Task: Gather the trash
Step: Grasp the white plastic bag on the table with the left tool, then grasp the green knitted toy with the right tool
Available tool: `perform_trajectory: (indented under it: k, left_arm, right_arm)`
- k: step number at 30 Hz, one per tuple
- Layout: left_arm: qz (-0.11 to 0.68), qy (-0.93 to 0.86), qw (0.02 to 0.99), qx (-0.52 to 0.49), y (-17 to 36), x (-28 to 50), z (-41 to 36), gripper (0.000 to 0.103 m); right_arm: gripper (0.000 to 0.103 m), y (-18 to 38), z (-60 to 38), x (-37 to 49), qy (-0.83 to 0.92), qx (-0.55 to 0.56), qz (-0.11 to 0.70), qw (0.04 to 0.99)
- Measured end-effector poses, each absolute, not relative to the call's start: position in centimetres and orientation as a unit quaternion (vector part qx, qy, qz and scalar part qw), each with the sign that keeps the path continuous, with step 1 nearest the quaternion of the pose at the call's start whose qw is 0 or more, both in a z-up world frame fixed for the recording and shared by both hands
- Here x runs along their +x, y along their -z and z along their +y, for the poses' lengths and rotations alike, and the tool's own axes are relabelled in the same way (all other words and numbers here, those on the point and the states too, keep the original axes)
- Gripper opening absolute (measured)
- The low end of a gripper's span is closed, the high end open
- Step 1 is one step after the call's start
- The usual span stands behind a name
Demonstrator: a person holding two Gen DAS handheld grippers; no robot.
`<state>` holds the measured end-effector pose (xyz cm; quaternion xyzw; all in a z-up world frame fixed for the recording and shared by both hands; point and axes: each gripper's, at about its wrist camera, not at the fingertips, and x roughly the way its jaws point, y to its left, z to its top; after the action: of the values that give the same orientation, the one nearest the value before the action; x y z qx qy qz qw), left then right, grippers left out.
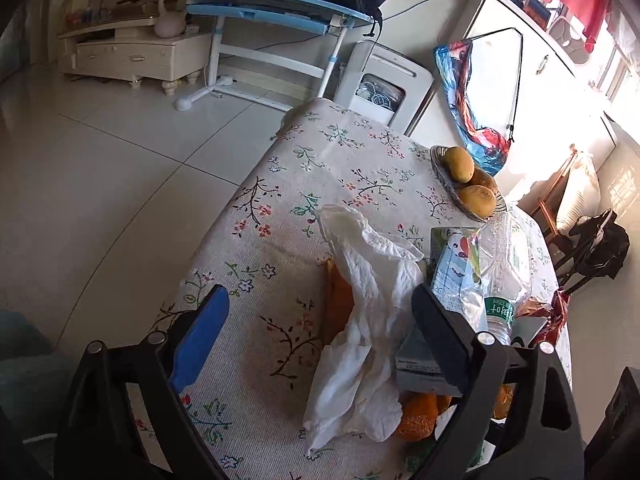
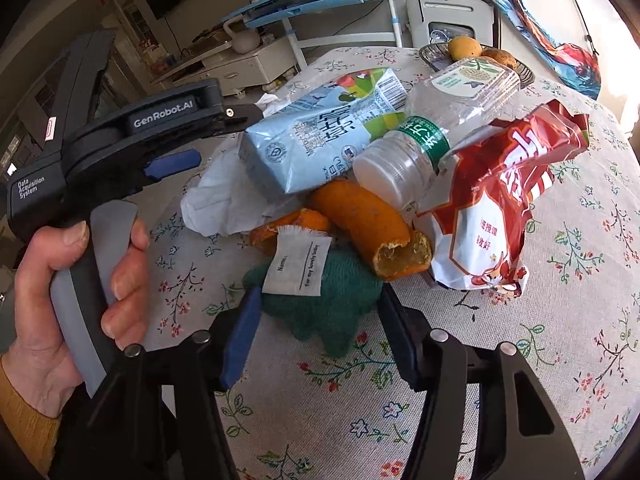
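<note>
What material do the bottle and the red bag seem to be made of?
The bottle looks like thin clear plastic: see-through, dented walls with glints. The red bag seems glossy printed plastic film, perhaps foil-lined: it is crinkled, shiny and torn open at the top.

The crumpled tissue (image 1: 362, 320) is covering most of the orange peel (image 1: 338, 304) — the right tool's finger (image 1: 440, 340) is blocking the small grey box (image 1: 416, 360) behind it.
</note>
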<state>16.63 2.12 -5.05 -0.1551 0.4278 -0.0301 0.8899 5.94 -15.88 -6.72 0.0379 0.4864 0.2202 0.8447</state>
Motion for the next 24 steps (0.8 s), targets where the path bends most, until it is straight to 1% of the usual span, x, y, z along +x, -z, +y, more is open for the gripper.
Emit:
perform_trajectory:
  k: [2, 3, 4, 6, 7, 10, 11, 14, 18, 21, 22, 24]
  left_arm:
    - [0.446, 0.05, 0.879, -0.161, 5.6, 17.1, 1.8, 0.046]
    - [0.454, 0.062, 0.875, -0.159, 5.8, 17.2, 1.6, 0.036]
    - [0.458, 0.07, 0.873, -0.152, 5.9, 17.2, 1.3, 0.021]
    - [0.455, 0.08, 0.876, -0.143, 5.7, 16.8, 0.9, 0.016]
    - [0.453, 0.087, 0.876, -0.142, 5.5, 16.4, 0.7, 0.012]
    - [0.446, 0.104, 0.877, -0.148, 4.8, 14.9, 1.0, 0.01]
    - [0.444, 0.108, 0.876, -0.153, 4.6, 14.3, 1.2, 0.01]
    - [0.44, 0.118, 0.874, -0.17, 3.8, 12.1, 2.3, 0.01]
    - [0.452, 0.135, 0.861, -0.192, 3.6, 9.6, 3.9, 0.01]
    - [0.48, 0.126, 0.849, -0.18, 4.7, 8.6, 4.5, 0.011]
    - [0.487, 0.116, 0.848, -0.176, 5.2, 8.5, 4.8, 0.013]
    - [0.493, 0.105, 0.846, -0.174, 5.8, 8.4, 5.1, 0.026]
  right_arm:
    - [0.054, 6.6, -15.7, 5.6, -0.222, 0.033, 0.487, 0.844]
    - [0.053, 6.6, -15.8, 5.5, -0.222, 0.033, 0.487, 0.844]
    - [0.051, 6.6, -16.0, 5.4, -0.223, 0.033, 0.488, 0.843]
    - [0.047, 6.4, -16.4, 5.1, -0.226, 0.038, 0.488, 0.842]
    - [0.042, 6.4, -16.6, 4.8, -0.227, 0.041, 0.488, 0.842]
    - [0.035, 6.3, -17.3, 4.1, -0.232, 0.046, 0.489, 0.84]
    - [0.03, 6.3, -17.7, 3.8, -0.233, 0.045, 0.488, 0.84]
    - [0.025, 6.3, -18.1, 2.9, -0.237, 0.047, 0.489, 0.838]
    - [0.018, 5.9, -18.7, 1.7, -0.247, 0.048, 0.488, 0.836]
    - [0.017, 5.7, -19.1, 0.8, -0.251, 0.044, 0.489, 0.834]
    - [0.017, 5.7, -19.2, 0.6, -0.252, 0.043, 0.49, 0.833]
    - [0.017, 5.8, -19.4, 0.6, -0.249, 0.044, 0.491, 0.834]
